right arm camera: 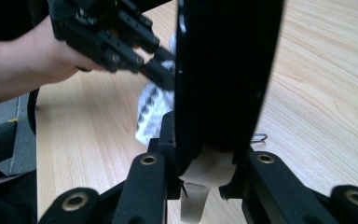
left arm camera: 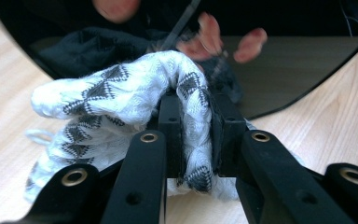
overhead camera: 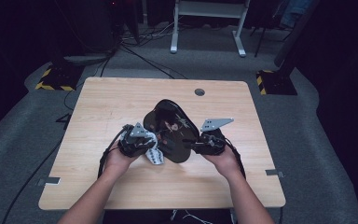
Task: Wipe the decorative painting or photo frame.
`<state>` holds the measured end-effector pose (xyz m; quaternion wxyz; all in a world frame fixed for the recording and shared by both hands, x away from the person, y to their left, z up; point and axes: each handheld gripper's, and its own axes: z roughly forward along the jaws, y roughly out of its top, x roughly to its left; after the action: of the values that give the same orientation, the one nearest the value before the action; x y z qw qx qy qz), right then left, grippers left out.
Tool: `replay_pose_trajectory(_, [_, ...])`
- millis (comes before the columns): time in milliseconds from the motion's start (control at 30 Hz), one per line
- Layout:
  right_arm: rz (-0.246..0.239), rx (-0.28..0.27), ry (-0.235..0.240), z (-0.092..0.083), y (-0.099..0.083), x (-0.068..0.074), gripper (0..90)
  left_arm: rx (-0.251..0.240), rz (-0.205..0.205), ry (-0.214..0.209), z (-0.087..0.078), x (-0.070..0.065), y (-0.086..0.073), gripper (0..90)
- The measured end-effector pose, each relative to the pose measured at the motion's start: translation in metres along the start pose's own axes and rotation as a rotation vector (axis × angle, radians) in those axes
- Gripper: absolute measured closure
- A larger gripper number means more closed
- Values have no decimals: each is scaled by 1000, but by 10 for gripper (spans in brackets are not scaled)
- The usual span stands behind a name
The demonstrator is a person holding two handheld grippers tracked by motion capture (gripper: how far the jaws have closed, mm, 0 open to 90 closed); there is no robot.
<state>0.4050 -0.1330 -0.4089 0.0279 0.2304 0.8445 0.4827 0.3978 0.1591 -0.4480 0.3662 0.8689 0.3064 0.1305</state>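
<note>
Left tongs (left arm camera: pixel 193 135) clamp patterned cloth (left arm camera: pixel 121 98); right tongs (right arm camera: pixel 205 163) clamp black tray (right arm camera: pixel 223 70), edge hidden.

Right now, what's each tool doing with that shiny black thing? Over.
Left tool shut on white cloth with black triangle pattern, at the glossy black flower-painted tray. Right tool shut on tray's edge. Nothing in the way.

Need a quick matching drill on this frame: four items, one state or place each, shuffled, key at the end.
Items:
1. left gripper
2. right gripper
3. patterned cloth
4. table

States:
A. clamped on the black fan's pale handle
B. pale wood, underneath everything
C. white with dark triangles, pressed against the fan
D. fingers shut on the cloth

Pairs: 1-D, 2-A, 3-C, 4-B
</note>
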Motion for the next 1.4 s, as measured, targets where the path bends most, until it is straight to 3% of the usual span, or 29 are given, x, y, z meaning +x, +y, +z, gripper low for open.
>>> replay_pose_trajectory(167, [3, -1, -1, 0, 0, -1, 763, -27, 5, -24, -13, 2, 19, 776])
replay_pose_trajectory(333, [5, 0, -2, -1, 0, -1, 762, -52, 43, 2, -26, -2, 37, 776])
replay_pose_trajectory(467, [7, 0, -2, -1, -1, -1, 762, -66, 35, -13, -21, -5, 32, 775])
replay_pose_trajectory(733, [16, -5, -2, -1, -1, -1, 762, -20, 31, -47, 3, -14, 12, 776])
replay_pose_trajectory(867, [16, -5, -3, -1, -1, -2, 763, -8, 35, -48, 2, -15, 15, 776])
replay_pose_trajectory(1100, [19, -4, -2, -1, -1, -2, 764, -67, 71, -31, -20, -18, 43, 775])
replay_pose_trajectory(1233, [23, -5, 2, -1, -1, -3, 763, -68, 71, -48, -14, -21, 37, 775])
replay_pose_trajectory(1400, [24, -6, 1, -1, -1, -3, 763, -22, 66, -76, 4, -25, 20, 775])
